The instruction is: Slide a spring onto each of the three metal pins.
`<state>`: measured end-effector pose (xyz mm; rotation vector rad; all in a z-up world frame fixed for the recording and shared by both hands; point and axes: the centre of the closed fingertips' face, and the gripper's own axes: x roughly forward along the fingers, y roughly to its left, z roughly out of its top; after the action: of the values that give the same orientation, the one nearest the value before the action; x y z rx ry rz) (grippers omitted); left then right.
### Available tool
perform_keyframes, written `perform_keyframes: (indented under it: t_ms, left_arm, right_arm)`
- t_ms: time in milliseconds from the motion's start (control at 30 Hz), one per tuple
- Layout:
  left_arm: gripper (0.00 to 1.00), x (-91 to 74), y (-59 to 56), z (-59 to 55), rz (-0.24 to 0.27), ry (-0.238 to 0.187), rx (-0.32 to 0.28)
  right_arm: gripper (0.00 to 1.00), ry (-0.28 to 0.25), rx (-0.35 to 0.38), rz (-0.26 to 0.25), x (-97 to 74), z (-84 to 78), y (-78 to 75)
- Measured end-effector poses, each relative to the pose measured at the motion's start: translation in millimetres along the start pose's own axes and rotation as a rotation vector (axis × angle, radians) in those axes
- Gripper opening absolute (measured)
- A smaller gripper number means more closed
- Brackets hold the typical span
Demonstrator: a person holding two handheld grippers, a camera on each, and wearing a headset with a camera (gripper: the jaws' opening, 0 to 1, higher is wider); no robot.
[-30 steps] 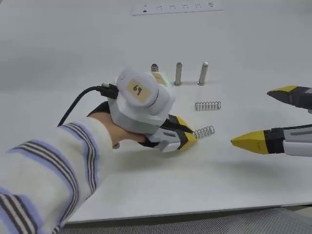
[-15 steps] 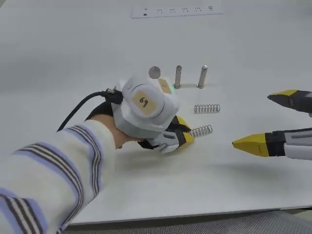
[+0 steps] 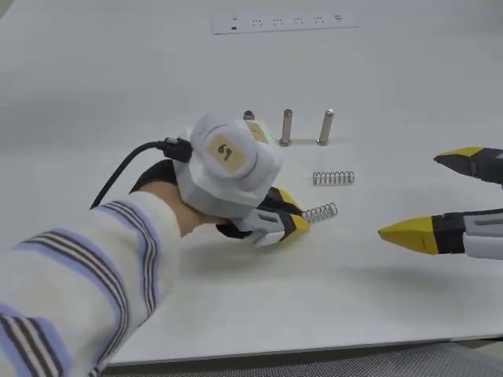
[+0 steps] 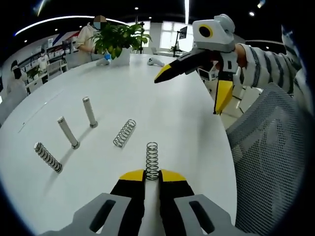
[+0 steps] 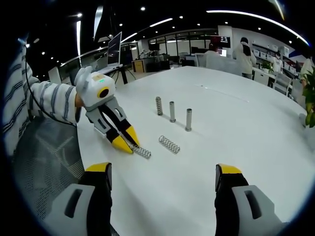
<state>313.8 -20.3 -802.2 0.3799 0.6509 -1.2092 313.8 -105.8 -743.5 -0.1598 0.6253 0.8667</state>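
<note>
Have the left gripper [image 4: 152,173] clamped on one end of a spring [image 4: 152,156], low over the surface [image 3: 259,298], toward its near edge. Have the right gripper [image 5: 162,172] spread wide and empty, nearer the right edge. Find a second spring [image 3: 333,178] lying flat just beyond the held one, apart from it. Find, farther toward the far edge, an upright row: the left pin [image 5: 158,105] already wearing a spring, the middle pin [image 3: 286,127] and right pin [image 3: 324,126] bare.

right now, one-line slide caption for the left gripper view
Left gripper pinches a spring by its end; a second spring lies loose near two bare pins and one loaded pin.
</note>
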Motion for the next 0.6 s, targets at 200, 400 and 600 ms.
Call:
perform_keyframes:
  t_ms: [200,400,600]
  left_arm:
    - [0.02,-4.4,1.9,-1.1,0.019,0.0,0.008]
    - [0.02,-12.5,6.1,-0.4,0.039,-0.01,-0.019]
    - [0.02,-18.0,1.8,1.9,0.02,-0.021,-0.006]
  right_arm:
    - [0.84,-0.002,0.0,0.001,-0.8,0.4,-0.6]
    - [0.84,-0.001,-0.003,0.0,-3.2,0.2,-3.3]
    - [0.8,-0.003,-0.012,0.011,-2.8,0.0,-2.5]
